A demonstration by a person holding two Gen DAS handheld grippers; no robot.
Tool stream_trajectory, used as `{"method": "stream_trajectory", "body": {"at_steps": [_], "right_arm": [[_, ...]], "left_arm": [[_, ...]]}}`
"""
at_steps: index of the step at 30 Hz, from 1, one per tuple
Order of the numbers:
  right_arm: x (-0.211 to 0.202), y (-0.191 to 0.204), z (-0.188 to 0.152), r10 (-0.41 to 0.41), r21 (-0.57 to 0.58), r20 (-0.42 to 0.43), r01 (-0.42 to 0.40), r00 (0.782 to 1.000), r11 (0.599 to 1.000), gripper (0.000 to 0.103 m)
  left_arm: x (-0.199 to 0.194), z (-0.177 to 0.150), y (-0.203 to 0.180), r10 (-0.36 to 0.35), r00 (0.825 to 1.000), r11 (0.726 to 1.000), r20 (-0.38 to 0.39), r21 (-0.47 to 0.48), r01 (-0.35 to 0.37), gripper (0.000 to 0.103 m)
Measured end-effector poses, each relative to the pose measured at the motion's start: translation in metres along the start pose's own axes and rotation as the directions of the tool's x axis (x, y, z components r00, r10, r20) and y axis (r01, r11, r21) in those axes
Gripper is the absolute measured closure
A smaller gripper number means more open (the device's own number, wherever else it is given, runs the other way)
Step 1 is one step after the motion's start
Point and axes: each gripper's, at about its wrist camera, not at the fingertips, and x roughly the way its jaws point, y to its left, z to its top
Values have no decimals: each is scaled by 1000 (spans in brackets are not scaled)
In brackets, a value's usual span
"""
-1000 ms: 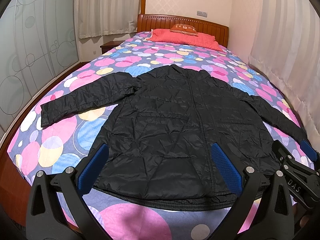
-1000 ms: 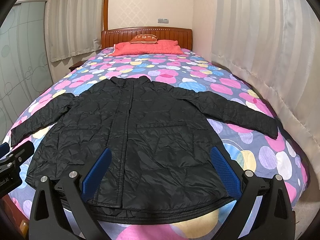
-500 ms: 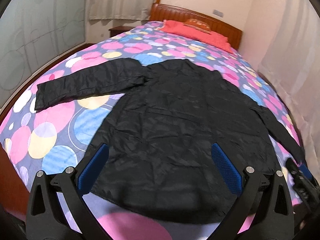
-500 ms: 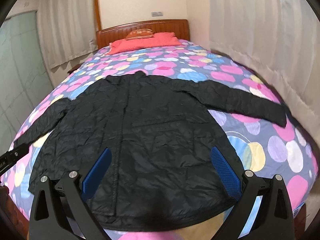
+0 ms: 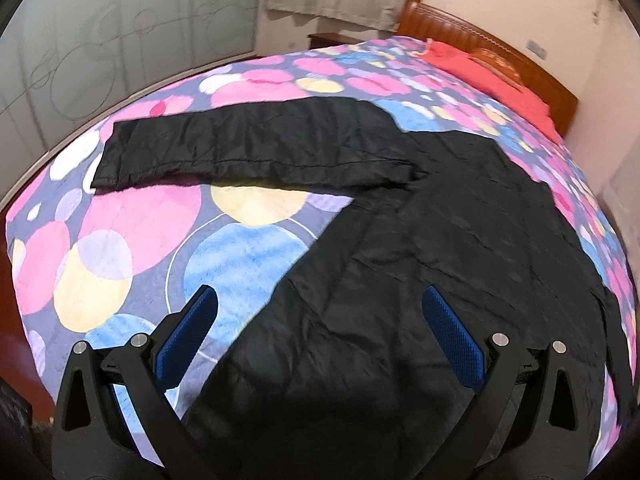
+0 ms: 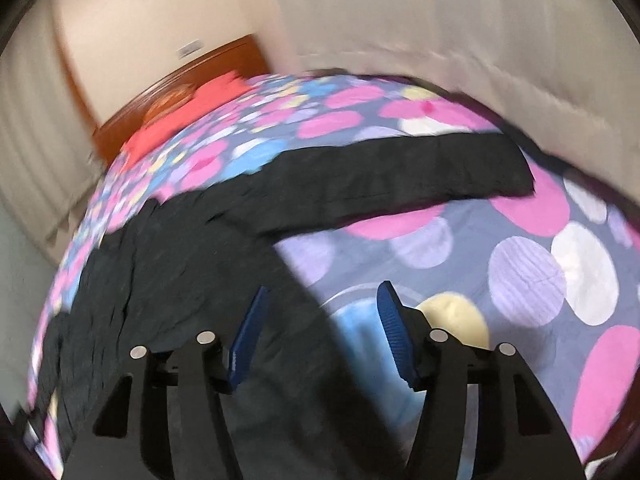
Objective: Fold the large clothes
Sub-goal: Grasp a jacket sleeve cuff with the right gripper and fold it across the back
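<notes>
Jacket [image 5: 400,248]: spread flat on dotted bedspread [image 5: 132,240], sleeve out toward ten o'clock.
Left gripper [image 5: 320,332]: jaws wide, gripping nothing, over hem.
Right gripper [image 6: 320,332]: just been narrowing, half-closed, pads clear of fabric, nothing caught.

Left wrist view is looking down over the jacket [image 5: 420,264] near its left hem on the bed [image 5: 132,236], facing the headboard [image 5: 480,36]. Right wrist view is tilting over the right side, blurred. Both are sharing jacket, bedspread, headboard.
</notes>
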Motion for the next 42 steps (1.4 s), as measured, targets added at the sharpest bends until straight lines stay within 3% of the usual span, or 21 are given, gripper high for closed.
{"method": "stream_trajectory", "body": {"at_steps": [4, 12, 15, 18, 20, 21, 22, 24, 27, 32, 35, 38, 42], "right_arm": [[28, -48, 22, 7, 202, 5, -8, 1000, 979, 40], [91, -117, 51, -9, 485, 26, -5, 1000, 875, 40], [95, -125, 55, -10, 531, 108, -49, 994, 846, 30], [102, -127, 61, -44, 540, 145, -42, 989, 841, 29], [107, -131, 64, -55, 541, 165, -44, 985, 840, 39], [110, -131, 66, -89, 534, 149, -5, 985, 845, 59], [112, -133, 65, -104, 534, 140, 13, 985, 846, 69], [111, -139, 65, -98, 544, 152, 0, 983, 839, 78], [103, -133, 66, -88, 511, 174, -13, 981, 859, 85], [78, -94, 78, -57, 392, 240, -43, 969, 919, 86], [62, -43, 85, -11, 242, 265, -55, 964, 969, 86], [51, 10, 83, 49, 100, 269, -79, 962, 992, 86], [49, 82, 76, 140, -65, 228, -128, 964, 990, 86]], "left_arm": [[18, 3, 6, 42, 999, 998, -19, -56, -43, 2], [35, 6, 5, 118, 993, 990, -28, -79, -120, 2], [40, 6, 0, 138, 990, 988, -31, -65, -140, 2], [46, 3, -2, 157, 987, 986, -41, -53, -159, 2], [50, 1, -2, 170, 984, 984, -52, -50, -172, 2], [51, 0, -1, 172, 984, 983, -55, -50, -175, 2], [52, -1, -1, 174, 983, 983, -58, -52, -177, 2], [53, -2, 0, 174, 983, 983, -62, -54, -178, 2], [53, -2, 0, 172, 983, 983, -62, -54, -176, 2], [55, -2, 2, 173, 982, 983, -72, -49, -177, 2], [56, 0, 4, 182, 981, 982, -70, -46, -185, 2], [59, 2, 8, 181, 981, 981, -73, -56, -185, 2], [64, 4, 14, 176, 981, 981, -87, -67, -182, 2]]}}
